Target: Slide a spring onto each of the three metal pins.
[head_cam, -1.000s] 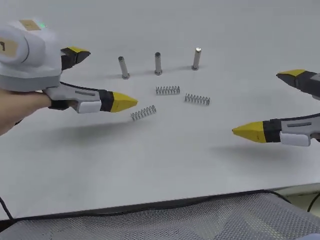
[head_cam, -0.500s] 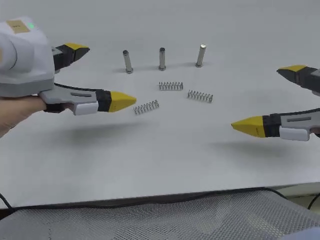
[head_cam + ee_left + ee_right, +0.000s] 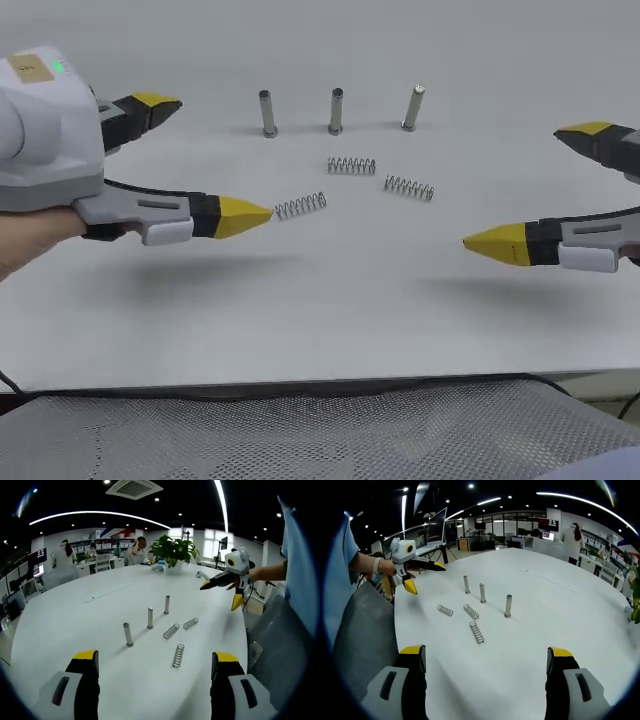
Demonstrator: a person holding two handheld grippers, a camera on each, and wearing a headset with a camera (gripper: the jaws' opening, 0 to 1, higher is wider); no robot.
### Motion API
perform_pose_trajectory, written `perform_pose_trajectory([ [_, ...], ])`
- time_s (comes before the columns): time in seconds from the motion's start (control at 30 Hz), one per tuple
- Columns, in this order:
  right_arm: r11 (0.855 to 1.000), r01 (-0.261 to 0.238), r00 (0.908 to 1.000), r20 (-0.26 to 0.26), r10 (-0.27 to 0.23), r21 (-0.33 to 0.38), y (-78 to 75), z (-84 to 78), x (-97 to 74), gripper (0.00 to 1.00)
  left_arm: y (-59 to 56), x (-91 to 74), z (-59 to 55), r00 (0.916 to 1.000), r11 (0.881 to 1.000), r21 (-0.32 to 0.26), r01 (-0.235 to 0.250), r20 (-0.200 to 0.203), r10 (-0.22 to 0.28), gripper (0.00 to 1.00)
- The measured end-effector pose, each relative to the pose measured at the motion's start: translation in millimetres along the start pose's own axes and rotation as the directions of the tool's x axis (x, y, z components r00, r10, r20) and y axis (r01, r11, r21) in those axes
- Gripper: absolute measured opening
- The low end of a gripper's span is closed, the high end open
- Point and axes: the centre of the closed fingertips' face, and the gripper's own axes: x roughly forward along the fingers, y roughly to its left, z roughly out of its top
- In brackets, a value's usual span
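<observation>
Left gripper point(image 3: 218, 157) lowered, jaws apart, beside left spring point(image 3: 300, 205).
All three springs lie loose just in front of the pin row point(image 3: 336, 110); right gripper point(image 3: 517, 186) hangs right of it, jaws apart. Pinch the spring mid-length, keeping its bore clear for the pin.

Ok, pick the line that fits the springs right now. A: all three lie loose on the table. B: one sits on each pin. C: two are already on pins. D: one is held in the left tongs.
A: the springs all lie flat on the table, in front of the pins, which stand upright and bare.
</observation>
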Motion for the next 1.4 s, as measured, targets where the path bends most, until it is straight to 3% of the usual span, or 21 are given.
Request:
perform_pose_trajectory([
  [0.27,1.000,-0.010,0.9999,-0.009,0.010,-0.016,3.1,2.2,4.3,1.00,-15.3,-2.8,-12.6,0.9995,0.999,0.008,0.031,-0.002,-0.031,0.88],
  [0.6,1.000,-0.007,0.9998,-0.016,0.007,-0.015,4.1,1.4,3.2,1.00,-30.4,9.1,-21.3,0.9954,0.995,0.031,0.095,0.002,-0.095,0.71],
  [0.77,1.000,-0.002,0.9997,-0.022,0.002,-0.012,3.8,-0.8,0.4,1.00,-30.4,17.4,-23.9,0.9937,0.992,0.053,0.111,0.011,-0.112,0.65],
  [1.13,1.000,0.005,0.9993,-0.037,-0.006,-0.008,4.1,-4.2,-3.4,1.00,-35.4,32.3,-33.0,0.9888,0.986,0.078,0.149,0.001,-0.149,0.36],
  [1.4,1.000,0.007,0.9990,-0.045,-0.007,-0.007,5.9,-5.8,-4.2,1.00,-37.3,44.2,-39.9,0.9878,0.985,0.077,0.156,-0.014,-0.155,0.28],
])
